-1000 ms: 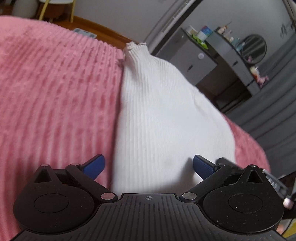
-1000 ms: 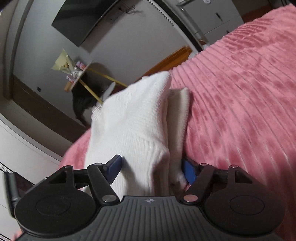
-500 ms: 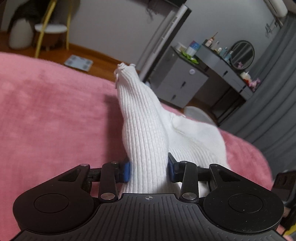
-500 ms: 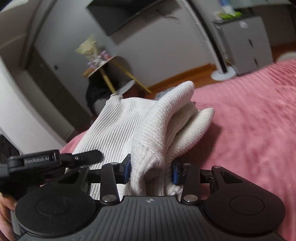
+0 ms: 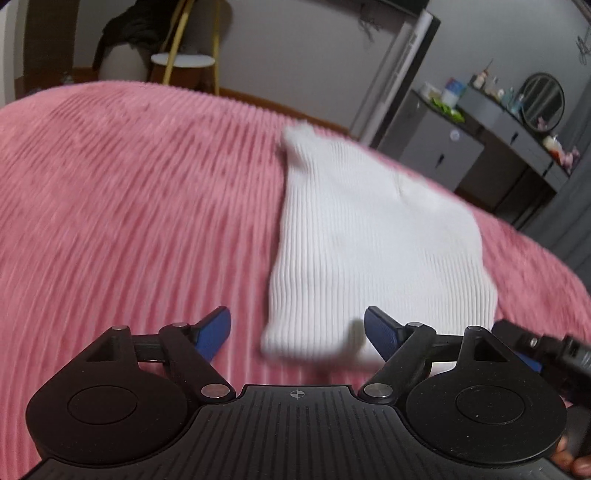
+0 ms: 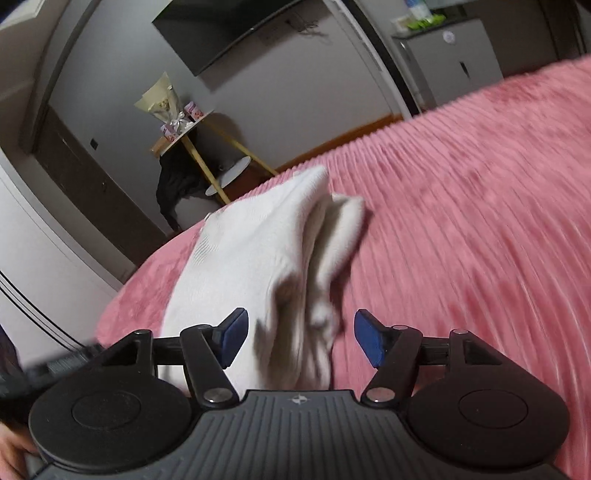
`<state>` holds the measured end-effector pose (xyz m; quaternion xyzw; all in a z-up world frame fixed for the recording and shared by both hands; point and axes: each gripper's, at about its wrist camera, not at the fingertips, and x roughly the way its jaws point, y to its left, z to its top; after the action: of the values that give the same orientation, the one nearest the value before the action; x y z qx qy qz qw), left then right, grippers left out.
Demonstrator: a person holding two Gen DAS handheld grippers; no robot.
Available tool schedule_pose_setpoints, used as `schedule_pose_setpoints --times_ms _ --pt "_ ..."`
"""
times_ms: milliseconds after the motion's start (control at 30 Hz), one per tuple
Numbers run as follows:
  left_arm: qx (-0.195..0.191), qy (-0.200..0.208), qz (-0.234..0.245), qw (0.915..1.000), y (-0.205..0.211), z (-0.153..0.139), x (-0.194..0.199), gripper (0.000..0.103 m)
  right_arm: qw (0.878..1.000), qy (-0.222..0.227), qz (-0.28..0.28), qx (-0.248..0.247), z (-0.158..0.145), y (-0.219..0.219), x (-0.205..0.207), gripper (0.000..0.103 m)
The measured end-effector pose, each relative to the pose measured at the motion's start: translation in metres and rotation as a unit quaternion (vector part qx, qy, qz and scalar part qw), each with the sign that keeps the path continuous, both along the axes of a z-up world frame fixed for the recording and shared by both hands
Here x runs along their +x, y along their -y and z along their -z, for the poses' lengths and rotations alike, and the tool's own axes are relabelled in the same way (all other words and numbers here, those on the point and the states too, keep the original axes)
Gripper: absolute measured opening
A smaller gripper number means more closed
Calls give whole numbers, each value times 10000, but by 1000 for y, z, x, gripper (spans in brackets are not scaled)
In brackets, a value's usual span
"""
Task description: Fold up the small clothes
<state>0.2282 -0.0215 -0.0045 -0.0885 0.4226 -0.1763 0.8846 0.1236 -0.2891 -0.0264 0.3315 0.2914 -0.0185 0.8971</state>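
Now the white ribbed garment lies doubled over, blurred, on pink bedspread.

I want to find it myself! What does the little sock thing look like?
Look at the big pink ribbed blanket covering the bed. A white ribbed sock lies on it, just ahead of the open left tongs. It is the only white thing on the pink.

Pink blanket, perhaps wall TV
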Motion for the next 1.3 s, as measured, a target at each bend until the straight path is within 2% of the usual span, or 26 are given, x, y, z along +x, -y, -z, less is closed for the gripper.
schedule_pose_setpoints --times_ms 100,233,267,300,333,400,467,533,567,600,667,733,867,1000,1133,1200,1300 --pt "5 -254 -91 9996 0 8 -11 84 9991 -105 -135 376 1 -2 -7 57" --pt "180 -435 -193 9987 0 12 -18 84 9977 -376 -317 467 13 -15 8 56" --pt "202 -454 -199 9986 0 11 -20 84 9976 -408 -253 497 16 -16 12 41" --pt "205 -453 -196 9986 -1 10 -23 84 9980 -401 -213 450 19 -21 9 15" --pt "187 -424 -183 9988 -2 8 -27 85 9985 -374 -153 374 18 -21 9 12" --pt "205 -363 -197 9989 -5 6 -33 85 9995 -79 -87 301 11 -21 2 12" --pt "326 -359 -256 9985 -6 8 -33 85 9999 79 11 -106 8 -25 -3 12" --pt "433 -398 -395 9975 -7 9 -29 85 9961 -339 54 -807 16 -33 5 14" --pt "435 -426 -438 9972 -8 9 -27 85 9940 -561 57 -939 23 -36 8 21" --pt "411 -425 -479 9971 -10 8 -26 85 9939 -591 117 -928 23 -33 8 22" --pt "456 -432 -549 9965 -11 6 -23 85 9921 -615 291 -1057 13 -33 5 38" --pt "609 -409 -592 9955 -10 5 -20 86 9890 -451 384 -1357 -1 -37 1 39" --pt "756 -341 -595 9948 -3 3 -12 89 9746 -29 335 -2214 -22 -54 6 39" --pt "735 -291 -566 9953 5 0 -3 90 9631 78 3 -2690 -22 -70 25 39" --pt "918 -275 -428 9945 20 4 12 91 9440 -79 -212 -3293 -10 -85 44 40" --pt "983 -289 -380 9940 26 8 18 91 9391 -176 -258 -3423 -2 -84 49 41" --pt "1141 -302 -325 9925 34 15 25 95 9341 -264 -273 -3551 3 -82 50 49"
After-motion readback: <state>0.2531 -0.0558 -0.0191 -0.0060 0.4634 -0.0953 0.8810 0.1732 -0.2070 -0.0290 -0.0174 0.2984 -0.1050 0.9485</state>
